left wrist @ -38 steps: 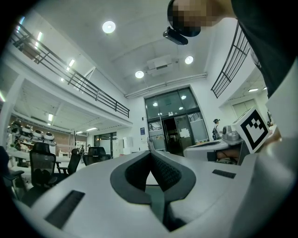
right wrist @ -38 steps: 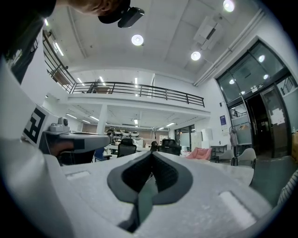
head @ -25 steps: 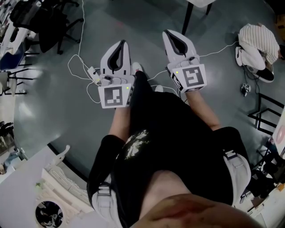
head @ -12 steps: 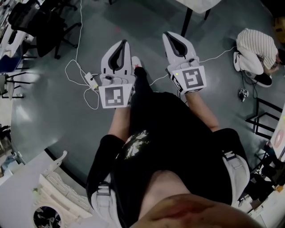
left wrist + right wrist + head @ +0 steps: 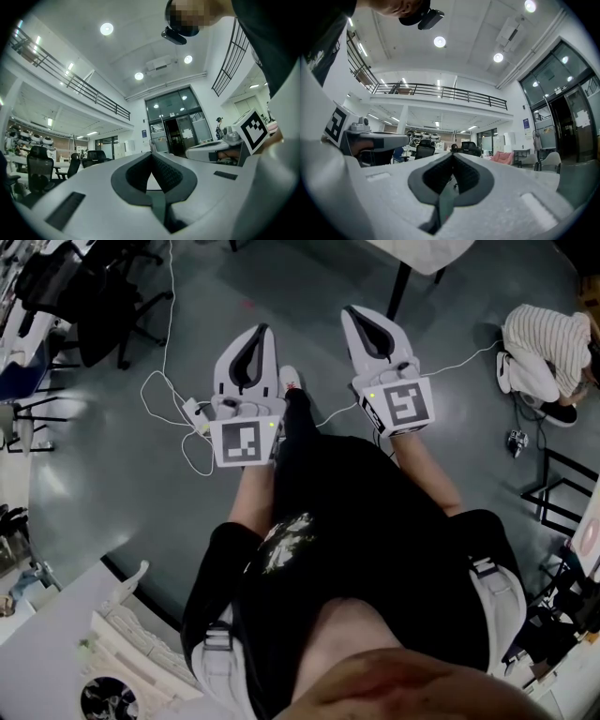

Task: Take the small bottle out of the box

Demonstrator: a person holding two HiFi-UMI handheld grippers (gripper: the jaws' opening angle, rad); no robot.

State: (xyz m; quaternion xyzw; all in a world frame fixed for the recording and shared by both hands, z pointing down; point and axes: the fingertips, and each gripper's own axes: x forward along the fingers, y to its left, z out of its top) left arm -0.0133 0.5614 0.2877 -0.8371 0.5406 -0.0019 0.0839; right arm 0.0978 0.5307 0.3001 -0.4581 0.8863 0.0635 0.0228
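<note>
Head view, near to far.
- Person's black top [image 5: 356, 521] fills the centre and 6 o'clock.
- White bench [image 5: 42, 652] corner at 8 o'clock, carrying white moulded items too small to identify.
- Left hand-held gripper [image 5: 261, 329] [image 5: 151, 154]: held out over the floor [image 5: 112, 484] toward 12 o'clock. Jaws together, pads meeting at the tips, nothing between them.
- Right hand-held gripper [image 5: 350, 311] [image 5: 453, 154]: just beside the left one at 1 o'clock, roughly parallel to it. Jaws together, nothing clamped.
- White cable [image 5: 169, 390] loops on the floor at 10 o'clock of the left gripper.
- Office chair [image 5: 103, 296] at 11 o'clock.
- Dark table leg [image 5: 398, 282] at 12–1 o'clock.
- Striped fabric shape [image 5: 544, 348] at 2 o'clock.
- Small bottle and box: cannot be located in any view.
</note>
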